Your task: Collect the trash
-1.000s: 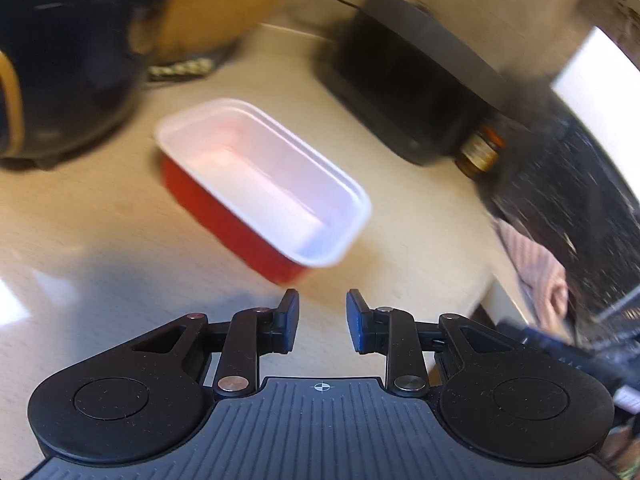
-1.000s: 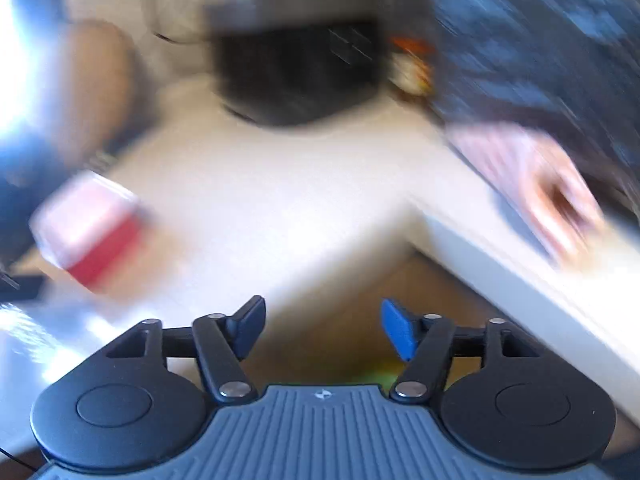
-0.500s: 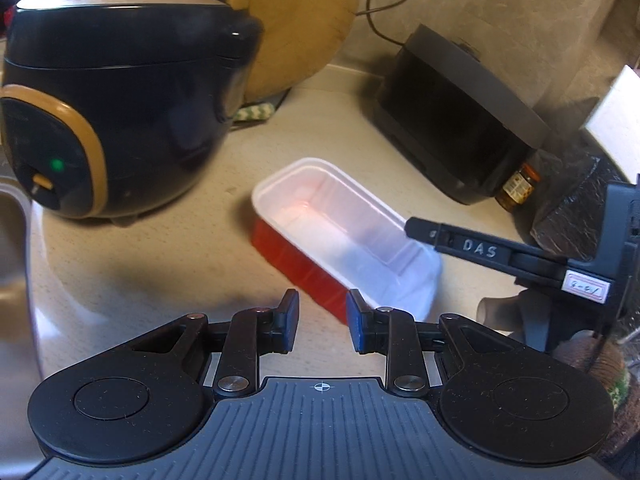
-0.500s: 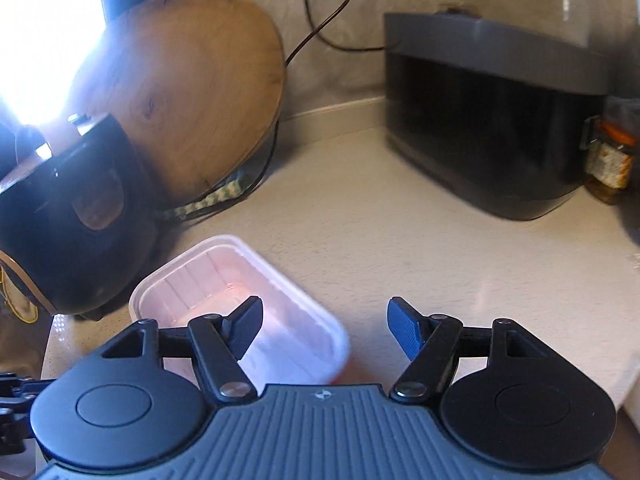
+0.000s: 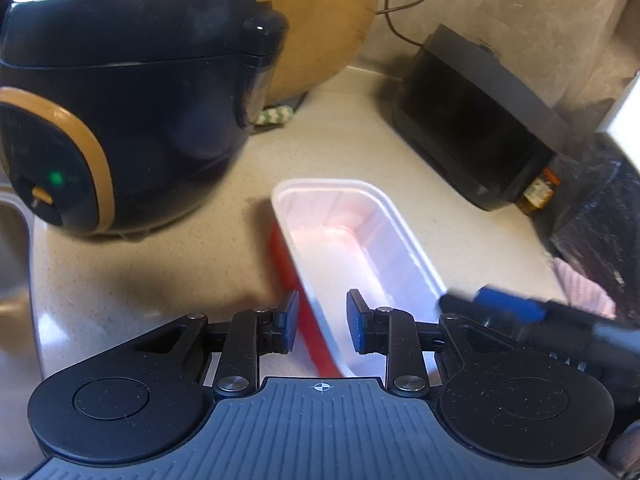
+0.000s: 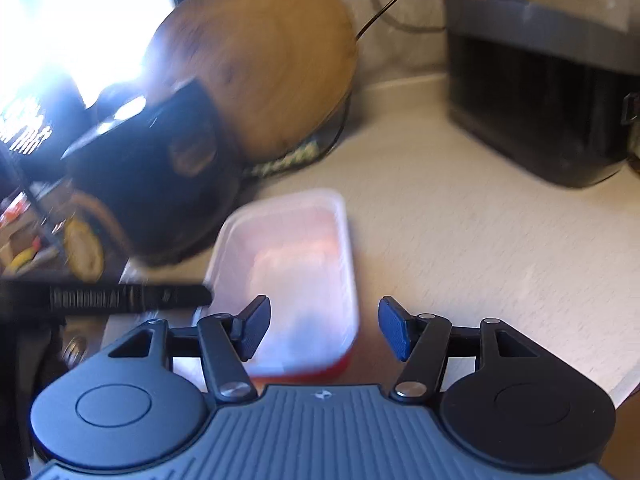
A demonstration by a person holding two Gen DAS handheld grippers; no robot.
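Note:
A red plastic tray with a white inside [image 5: 344, 248] lies empty on the pale counter [image 5: 160, 280]. My left gripper [image 5: 322, 326] hangs over its near left wall; the rim shows in the narrow gap and the pads do not touch it. My right gripper [image 6: 324, 328] is over the tray [image 6: 288, 264] from the other side, jaws closing, with the tray's near right corner between them and clear of the pads. Its blue fingertip [image 5: 504, 306] shows in the left wrist view. The left gripper's black finger [image 6: 132, 298] crosses the right wrist view.
A black and gold rice cooker [image 5: 120, 112] stands close to the tray's left. Behind it leans a round wooden board [image 5: 320, 20]. At the back right sit a black appliance [image 5: 480, 120] and a small jar [image 5: 538, 196]. A sink rim [image 5: 16, 240] lies far left; the counter edge [image 6: 624, 384] is at right.
Both grippers have closed in on the tray, which now sits right under their fingers. The right gripper swung left across the counter and its jaws have narrowed. The left jaws kept their gap.

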